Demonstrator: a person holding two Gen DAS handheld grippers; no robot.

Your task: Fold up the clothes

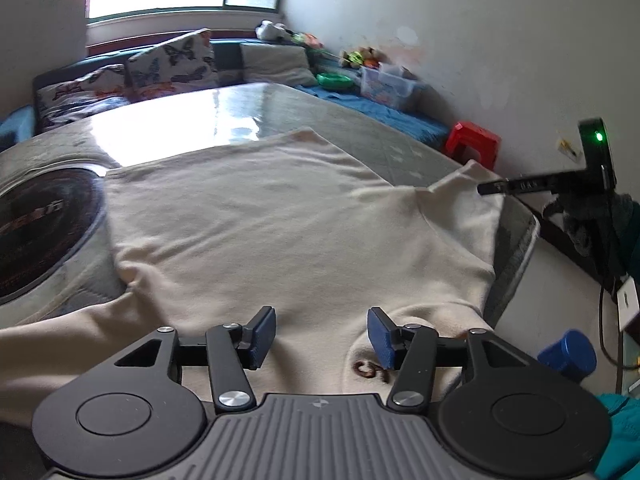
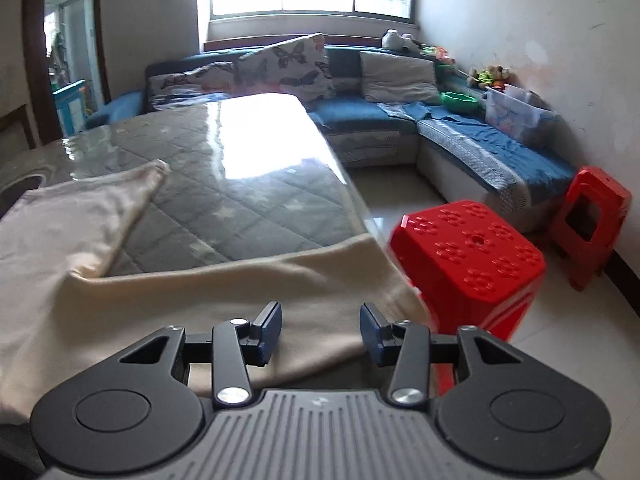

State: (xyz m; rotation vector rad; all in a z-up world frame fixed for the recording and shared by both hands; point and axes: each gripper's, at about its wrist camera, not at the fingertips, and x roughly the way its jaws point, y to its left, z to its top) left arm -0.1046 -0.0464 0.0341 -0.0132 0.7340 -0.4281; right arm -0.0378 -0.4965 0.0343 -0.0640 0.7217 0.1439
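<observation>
A cream T-shirt [image 1: 256, 224] lies spread flat on the glass-topped table [image 1: 240, 108], its collar with a brown mark near my left gripper [image 1: 322, 334]. That gripper hovers just over the shirt near the neckline, jaws open, nothing between the blue pads [image 1: 264, 334]. In the right wrist view the same cream T-shirt [image 2: 192, 300] shows a sleeve reaching the table's right edge. My right gripper [image 2: 320, 330] stands open above that sleeve, with only cloth lying below. The right gripper [image 1: 504, 187] also shows as a dark fingertip over the sleeve in the left wrist view.
A dark round inlay [image 1: 36, 232] sits in the table at the left. Two red plastic stools [image 2: 468, 264] stand on the floor by the table's right edge. A blue sofa [image 2: 460, 136] with cushions, toys and a clear box lines the far wall. A blue cap [image 1: 568, 354] shows low right.
</observation>
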